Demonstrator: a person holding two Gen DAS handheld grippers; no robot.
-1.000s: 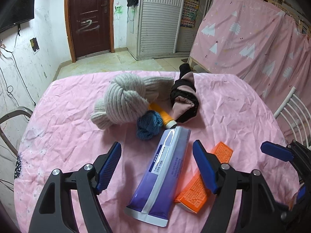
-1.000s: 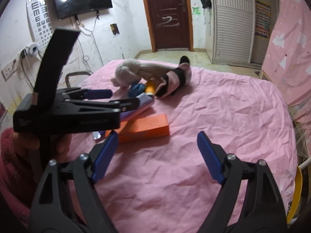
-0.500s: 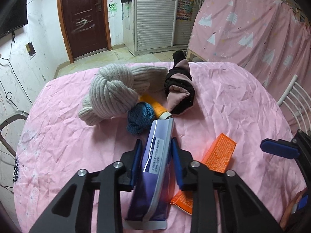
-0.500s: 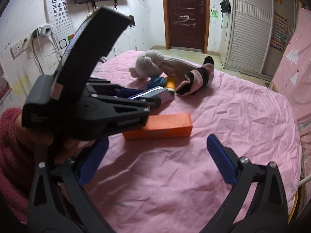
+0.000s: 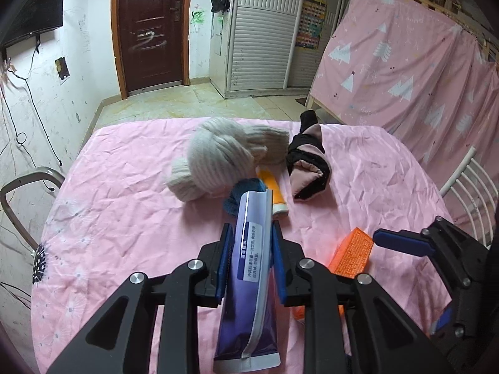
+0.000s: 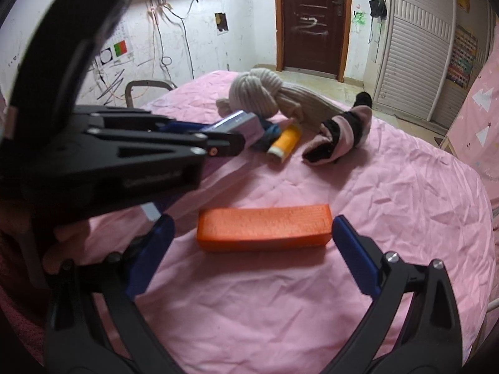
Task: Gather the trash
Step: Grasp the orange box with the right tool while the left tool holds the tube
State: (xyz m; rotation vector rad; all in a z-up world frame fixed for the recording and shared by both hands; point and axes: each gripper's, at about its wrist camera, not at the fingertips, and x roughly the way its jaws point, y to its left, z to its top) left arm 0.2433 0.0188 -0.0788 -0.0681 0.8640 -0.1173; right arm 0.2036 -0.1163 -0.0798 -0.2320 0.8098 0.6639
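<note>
Since a sec ago, left claw (image 5: 251, 258) closing, now clamped on purple tube (image 5: 249, 268). Right claw (image 6: 252, 243) apart, straddling orange box (image 6: 263, 226) beside tube.

We saw white print on a blue label panel on the purple tube (image 5: 249, 268), too small to read. The orange box (image 6: 265, 226) carried fine print (illegible too). Pale scrawl on the brown door (image 5: 149, 39) resembled a "2".

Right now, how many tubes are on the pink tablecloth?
2. The purple and white squeeze tube is pinched between the left gripper fingers; the small orange tube lies beside the blue knit ball. More may hide under the knitwear.
</note>
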